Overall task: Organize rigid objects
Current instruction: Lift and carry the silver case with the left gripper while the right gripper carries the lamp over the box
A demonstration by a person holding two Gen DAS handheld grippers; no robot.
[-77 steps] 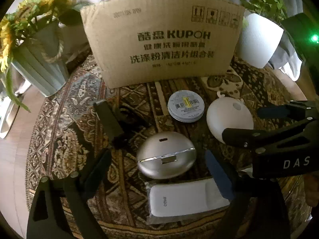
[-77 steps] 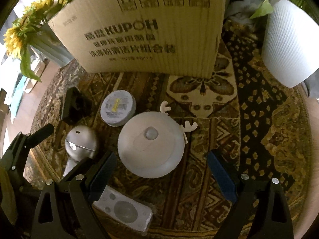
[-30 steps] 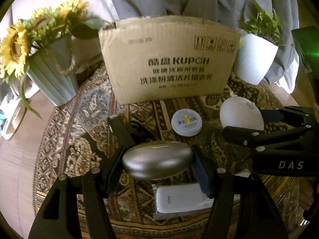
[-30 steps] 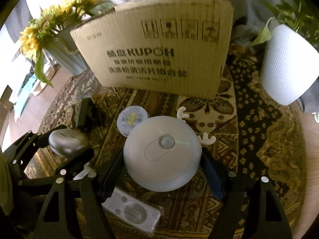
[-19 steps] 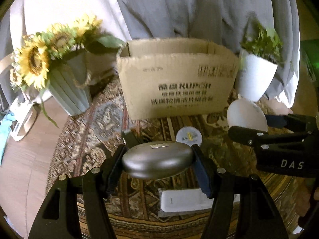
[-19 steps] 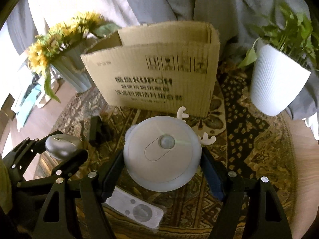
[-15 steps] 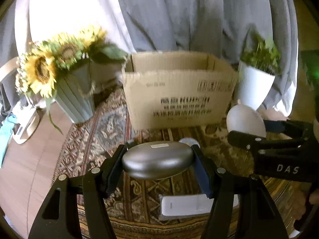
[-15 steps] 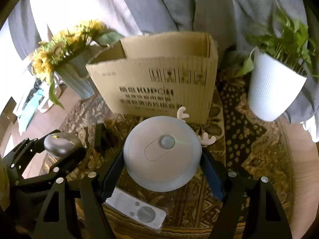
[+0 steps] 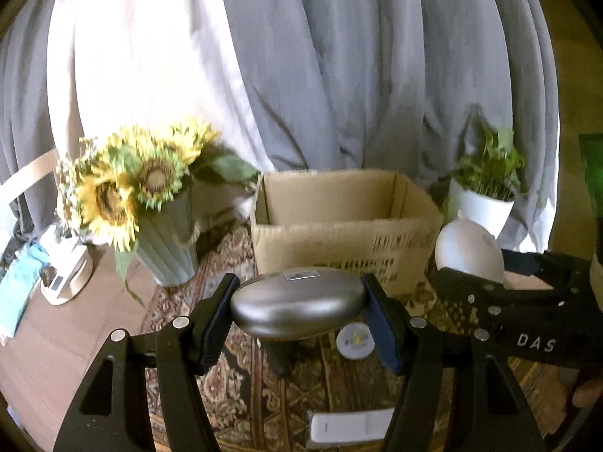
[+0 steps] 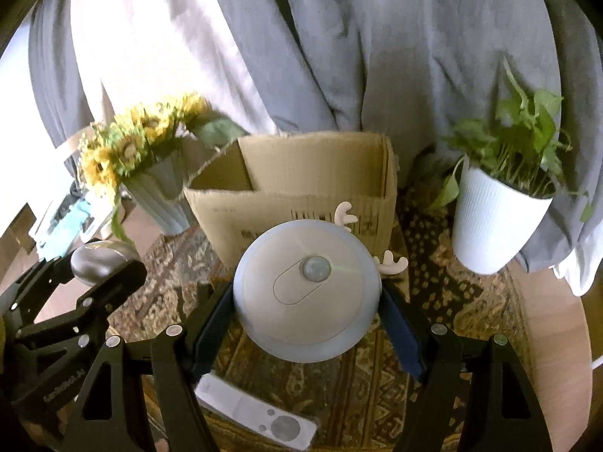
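My left gripper (image 9: 299,318) is shut on a silver oval case (image 9: 297,307), held above the patterned round table. My right gripper (image 10: 307,310) is shut on a round white night light with antlers (image 10: 307,295), also lifted clear of the table. In the left wrist view the right gripper (image 9: 501,282) and its night light (image 9: 469,250) show at the right. The left gripper and the silver case (image 10: 100,261) show at the left of the right wrist view. An open cardboard box (image 9: 339,222) (image 10: 297,196) stands behind both. Its inside looks bare where visible.
On the table lie a white remote (image 10: 256,416) (image 9: 350,425), a small round tin (image 9: 356,339) and a black object (image 9: 277,356). A sunflower vase (image 9: 166,237) stands left of the box, a white plant pot (image 10: 493,226) right of it. Grey curtains hang behind.
Both grippers have risen with their objects still held, and the views have tilted up. The box's open top and the curtains now show; the table items have dropped lower in view.
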